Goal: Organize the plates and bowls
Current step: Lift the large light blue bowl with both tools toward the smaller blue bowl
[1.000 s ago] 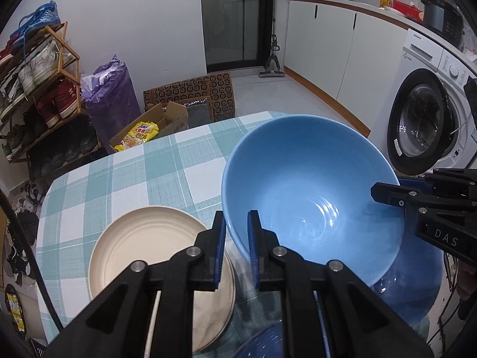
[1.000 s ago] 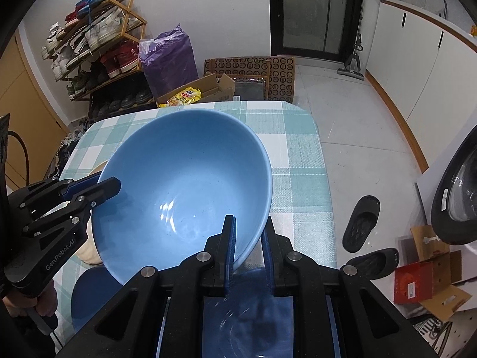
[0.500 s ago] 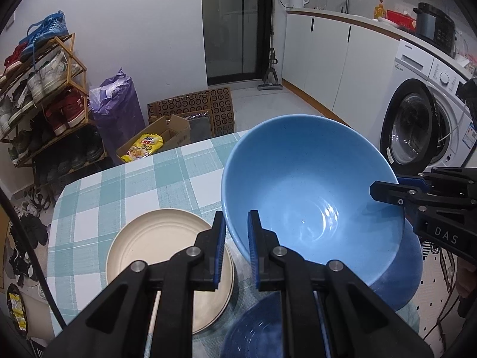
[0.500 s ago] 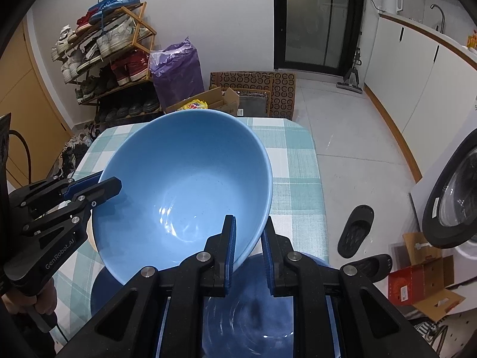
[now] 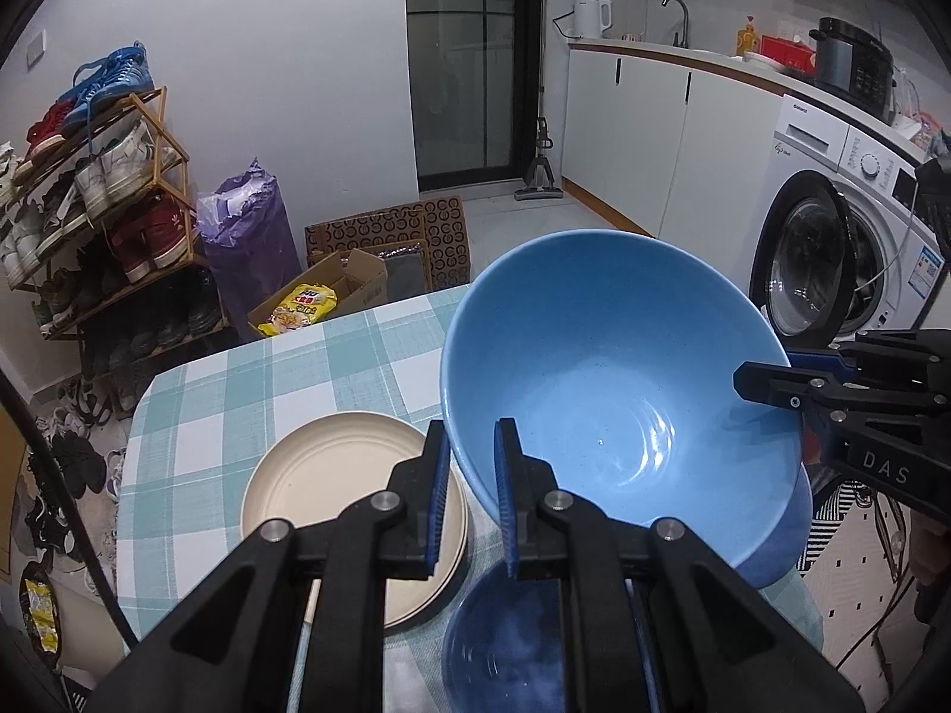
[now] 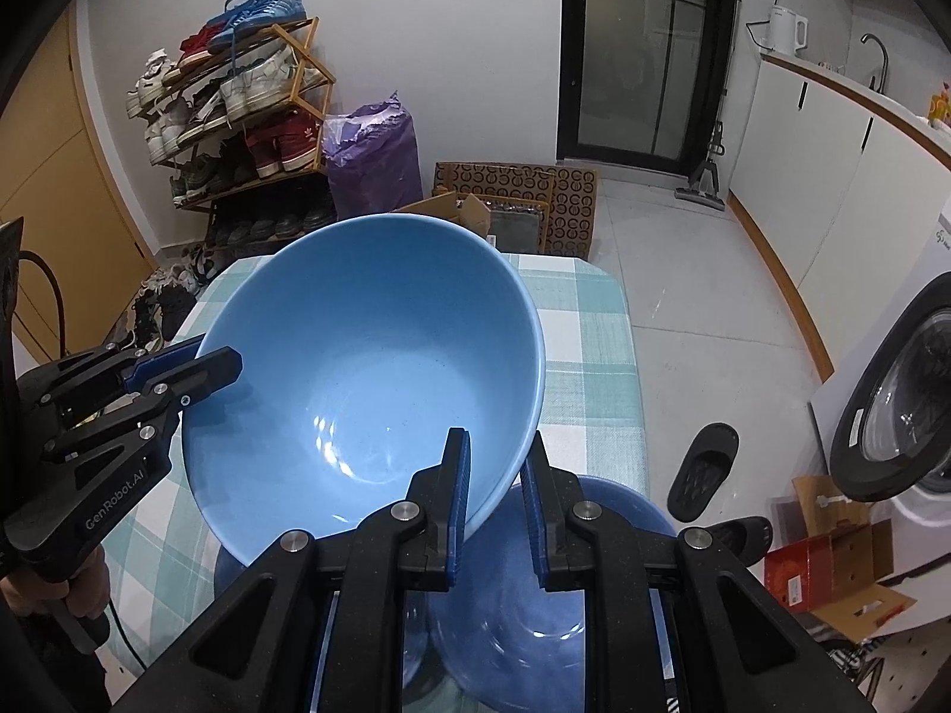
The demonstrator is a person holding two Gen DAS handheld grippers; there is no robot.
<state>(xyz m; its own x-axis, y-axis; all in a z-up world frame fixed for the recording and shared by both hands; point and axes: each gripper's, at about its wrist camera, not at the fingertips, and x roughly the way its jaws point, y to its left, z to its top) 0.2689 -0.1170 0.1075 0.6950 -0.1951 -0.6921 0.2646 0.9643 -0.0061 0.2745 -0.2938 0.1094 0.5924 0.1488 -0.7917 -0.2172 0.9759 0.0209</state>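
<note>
I have the light blue bowl (image 5: 618,392) pinched from two sides. My left claw (image 5: 469,499) is clamped tight on the bowl's near-left rim, one pad inside and one outside, and my right claw (image 6: 496,505) bites the opposite rim the same way; each claw also shows in the other's view, gripping the far edge. The bowl hangs tilted between them, clear of the bench (image 5: 238,386) (the one with the teal-and-white check cloth), its open side turned toward both cameras and nothing inside it.

Under the bowl, at the near end of the bench, sit darker blue bowls (image 6: 535,606); from the right wrist I make out two rims side by side, though how they overlap I cannot tell. Just left of them, from the left wrist, a cream plate (image 5: 333,487) lies flat on the cloth, apart from the lifted bowl.

Off the bench: a shoe rack (image 5: 101,220) against the wall, a purple bag (image 5: 249,243) beside it, an open cardboard box (image 5: 333,303) on the floor, and a washing machine (image 5: 832,255) to the right.
</note>
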